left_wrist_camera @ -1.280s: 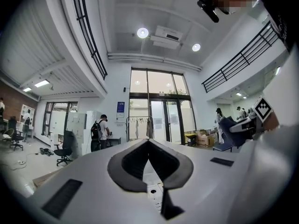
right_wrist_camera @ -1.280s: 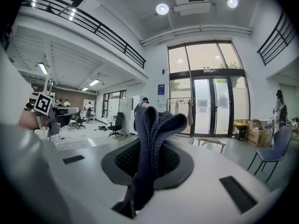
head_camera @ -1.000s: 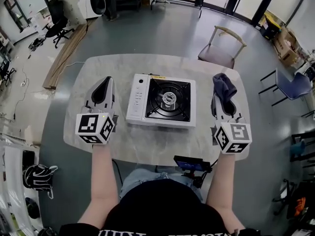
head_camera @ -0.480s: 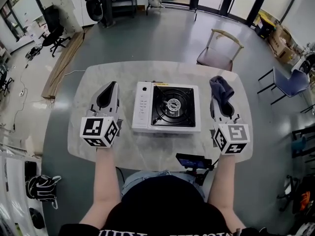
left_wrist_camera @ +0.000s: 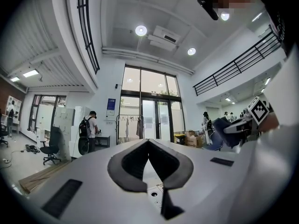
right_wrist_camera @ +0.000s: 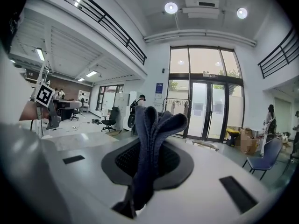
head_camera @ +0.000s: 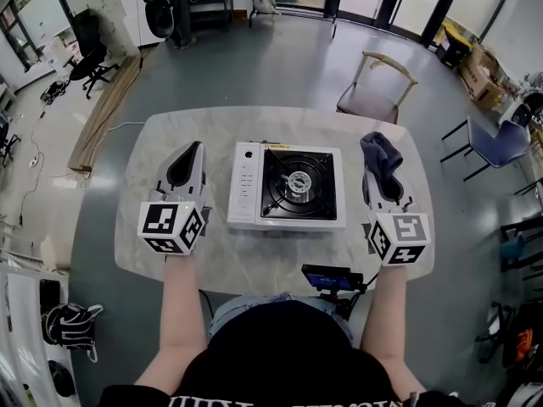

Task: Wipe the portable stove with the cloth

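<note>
At the middle of the pale surface (head_camera: pixel 254 257) sat the portable stove (head_camera: pixel 288 186), burner to the right, control strip to the left. Left of it, and apart from it, the left tongs (head_camera: pixel 192 149) were clenched on nothing. On its right, the right tongs (head_camera: pixel 377 171) gripped the dark blue cloth (head_camera: pixel 380 149), which stuck out past their tips, clear of the stove.

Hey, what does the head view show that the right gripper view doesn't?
Only the head view shows the portable stove, which sits on the marble table. Only the right gripper view shows the ceiling lights and the balcony railing. Both show the right claw shut on the dark blue cloth.
</note>
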Tool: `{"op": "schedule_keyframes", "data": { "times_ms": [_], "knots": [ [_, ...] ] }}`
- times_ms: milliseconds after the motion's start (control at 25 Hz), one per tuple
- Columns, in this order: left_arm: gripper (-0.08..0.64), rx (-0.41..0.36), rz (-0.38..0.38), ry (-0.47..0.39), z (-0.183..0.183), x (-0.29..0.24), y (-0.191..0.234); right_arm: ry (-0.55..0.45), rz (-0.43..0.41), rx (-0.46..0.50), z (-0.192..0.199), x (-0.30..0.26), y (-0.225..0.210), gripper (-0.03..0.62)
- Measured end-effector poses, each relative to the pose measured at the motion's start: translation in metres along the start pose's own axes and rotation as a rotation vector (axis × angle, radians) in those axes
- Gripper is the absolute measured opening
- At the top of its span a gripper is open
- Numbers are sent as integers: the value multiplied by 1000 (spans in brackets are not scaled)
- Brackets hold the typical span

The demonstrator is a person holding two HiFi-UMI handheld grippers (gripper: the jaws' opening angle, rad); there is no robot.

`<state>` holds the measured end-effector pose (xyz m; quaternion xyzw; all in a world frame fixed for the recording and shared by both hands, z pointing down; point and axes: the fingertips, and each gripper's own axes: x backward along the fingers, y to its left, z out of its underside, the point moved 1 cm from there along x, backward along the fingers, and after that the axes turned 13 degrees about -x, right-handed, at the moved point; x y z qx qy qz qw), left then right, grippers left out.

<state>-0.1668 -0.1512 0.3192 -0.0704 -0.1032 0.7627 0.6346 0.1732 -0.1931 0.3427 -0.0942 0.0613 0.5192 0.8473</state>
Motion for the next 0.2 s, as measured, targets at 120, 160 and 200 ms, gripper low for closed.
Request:
{"op": "schedule_keyframes", "data": {
  "times_ms": [120,160,200],
  "knots": [
    [11,0,0,-1,0,1,1,1,-3,5,0,0,1,63],
    [11,-1,0,-1,-1,2,1,2,-4,7,0,1,2,63],
    [11,-1,1,-1,-1,3,1,2,-5,9,0,1,2,63]
  ]
}}
